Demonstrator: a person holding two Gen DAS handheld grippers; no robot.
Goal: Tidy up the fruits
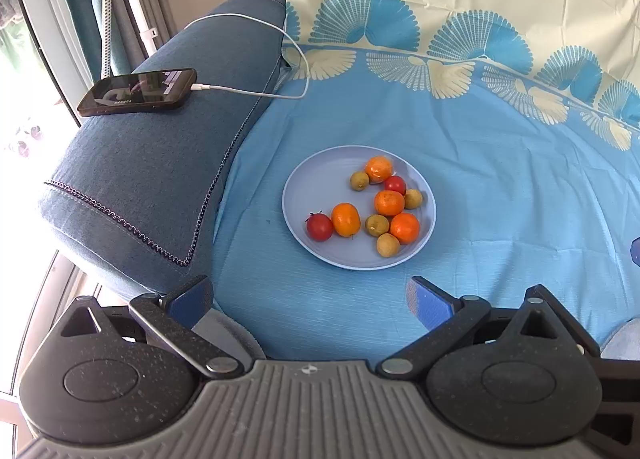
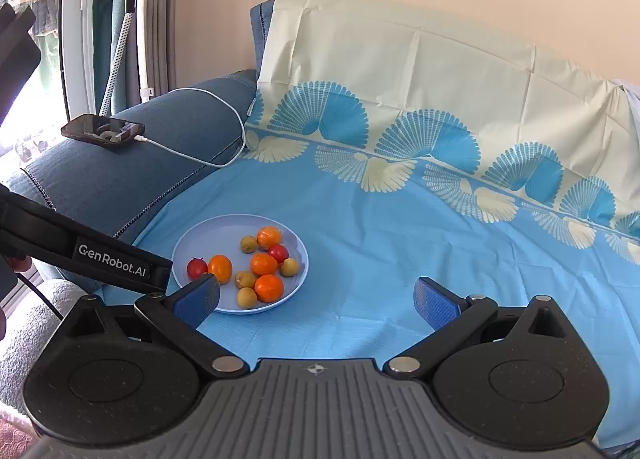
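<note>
A pale blue plate (image 1: 316,179) sits on the blue cloth and also shows in the right wrist view (image 2: 212,231). It holds several orange mandarins (image 1: 389,203), two red tomatoes (image 1: 319,226) and several small yellow-green fruits (image 1: 377,225), all mixed together. My left gripper (image 1: 310,297) is open and empty, hovering short of the plate's near rim. My right gripper (image 2: 316,297) is open and empty, to the right of the plate; its left fingertip (image 2: 198,299) overlaps the plate's near edge in view.
A blue sofa armrest (image 1: 152,179) on the left carries a phone (image 1: 138,92) with a white charging cable (image 1: 280,35). A patterned blue and cream cloth (image 1: 500,187) covers the seat and backrest. The left gripper's body (image 2: 88,255) shows at the right view's left edge.
</note>
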